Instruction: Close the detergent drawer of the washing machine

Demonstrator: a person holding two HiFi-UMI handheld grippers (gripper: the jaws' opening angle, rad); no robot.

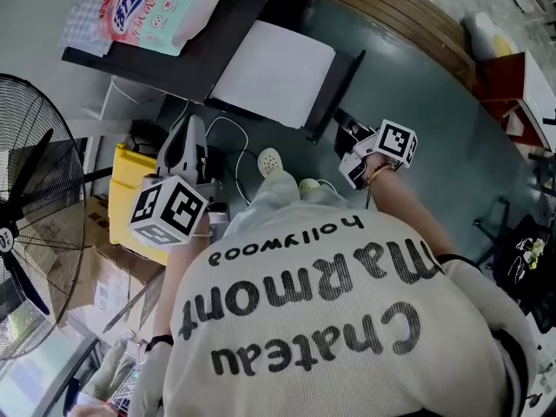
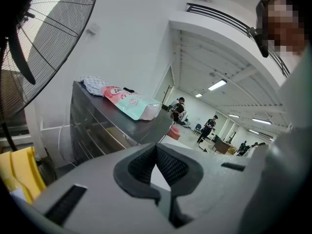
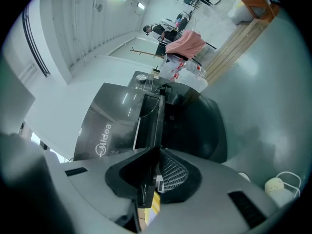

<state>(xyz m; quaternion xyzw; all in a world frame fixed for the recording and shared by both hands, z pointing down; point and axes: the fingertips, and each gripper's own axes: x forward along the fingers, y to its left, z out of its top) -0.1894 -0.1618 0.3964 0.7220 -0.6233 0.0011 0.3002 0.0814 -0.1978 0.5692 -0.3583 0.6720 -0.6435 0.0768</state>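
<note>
right gripper (image 3: 156,152): jaws partly closed, pinching the front edge of the drawer (image 3: 152,121). The dark slab runs up between the pads, with the meshed pad (image 3: 173,172) on one side and the other pad hidden behind it.
drawer: pulled out of the washer (image 3: 112,126) and sticking toward the right gripper's camera. The Midea logo panel is on one side, the round door on the other. Not yet pushed in.
left gripper (image 2: 156,147): jaw tips pressed together with nothing between them. It is held in the air, touching nothing.
cabinet (image 2: 97,126): dark unit ahead of the left gripper, well apart from it.
pack (image 2: 130,104): pink and mint, lying flat on the cabinet top.
fan (image 2: 44,48): big floor fan beside the cabinet.
head view: both marker cubes are out in front of the person, the right one by the washer's front.
</note>
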